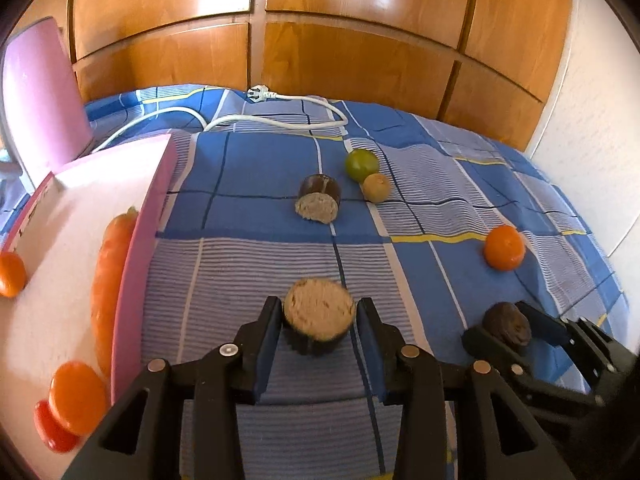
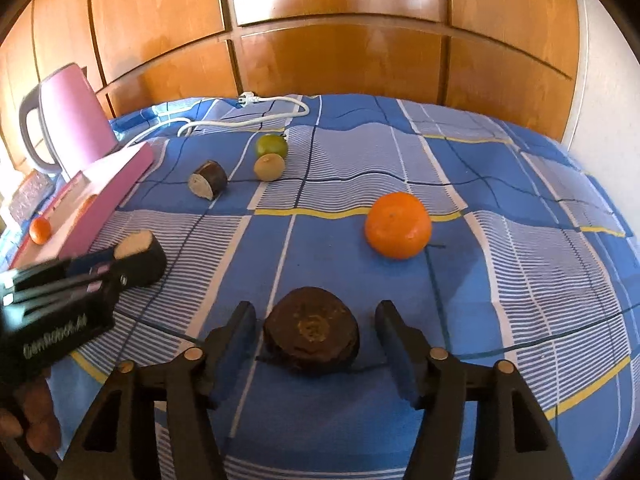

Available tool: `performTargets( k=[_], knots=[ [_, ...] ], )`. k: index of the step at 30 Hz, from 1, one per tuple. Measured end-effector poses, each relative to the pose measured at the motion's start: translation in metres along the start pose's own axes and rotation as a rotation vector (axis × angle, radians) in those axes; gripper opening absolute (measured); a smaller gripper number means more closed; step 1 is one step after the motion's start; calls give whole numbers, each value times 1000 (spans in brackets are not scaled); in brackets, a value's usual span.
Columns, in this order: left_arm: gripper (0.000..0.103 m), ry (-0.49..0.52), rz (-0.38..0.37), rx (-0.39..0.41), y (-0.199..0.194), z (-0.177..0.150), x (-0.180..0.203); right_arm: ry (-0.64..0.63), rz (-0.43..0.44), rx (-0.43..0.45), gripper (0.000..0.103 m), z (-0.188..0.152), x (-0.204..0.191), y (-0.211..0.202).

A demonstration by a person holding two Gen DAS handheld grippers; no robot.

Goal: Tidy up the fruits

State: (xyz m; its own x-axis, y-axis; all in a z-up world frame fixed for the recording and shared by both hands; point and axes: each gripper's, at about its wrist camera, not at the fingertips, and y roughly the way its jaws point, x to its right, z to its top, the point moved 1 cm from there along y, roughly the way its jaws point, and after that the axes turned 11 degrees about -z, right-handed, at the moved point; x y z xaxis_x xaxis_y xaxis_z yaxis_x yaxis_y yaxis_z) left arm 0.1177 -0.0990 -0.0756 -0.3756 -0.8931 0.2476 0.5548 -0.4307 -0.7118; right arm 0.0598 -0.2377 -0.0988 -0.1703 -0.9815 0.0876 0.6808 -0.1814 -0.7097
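Left tongs [image 1: 319,322] have a dark-skinned fruit chunk [image 1: 319,314] sitting between the pads, pale cut face tipped up and toward the wardrobe, stubby axis running along the fingers. The pads look like they're touching its sides, but it's too tight to call, so can't tell if it's clamped or just let go. Right tongs [image 2: 316,336] are clearly released, with gaps on both sides of the dark rounded end piece [image 2: 311,334] lying on the checked bedspread [image 2: 500,240], skin side facing the camera. Ahead and right of those tongs sits a mandarin [image 2: 398,225]. The pink tray [image 1: 136,264] is left of the left tongs, with a carrot [image 1: 108,284] lying lengthwise along its edge.
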Motion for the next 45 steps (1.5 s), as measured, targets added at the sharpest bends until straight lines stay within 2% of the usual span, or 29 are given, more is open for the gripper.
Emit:
performTargets(
  k=[2,7,13,23,35,45],
  knots=[
    [35,-2,19,-14,8,2,-3,-6,-8,10,57,-1,0,0],
    [35,10,34,1,8,-3,0,-20,-8,16,57,-2,-1,0],
    [35,64,37,26,-10,-29,11,-25,-8,22,56,-2,-1,0],
    [35,77,49,45,-14,-38,14,-63,-10,45,44,-5,-8,-2],
    [35,52,48,23,-20,-40,14,-54,3,31,44,-13,-10,-14],
    [35,25,30,11,-29,-45,14,-39,70,-15,44,-17,-16,-25]
  ],
)
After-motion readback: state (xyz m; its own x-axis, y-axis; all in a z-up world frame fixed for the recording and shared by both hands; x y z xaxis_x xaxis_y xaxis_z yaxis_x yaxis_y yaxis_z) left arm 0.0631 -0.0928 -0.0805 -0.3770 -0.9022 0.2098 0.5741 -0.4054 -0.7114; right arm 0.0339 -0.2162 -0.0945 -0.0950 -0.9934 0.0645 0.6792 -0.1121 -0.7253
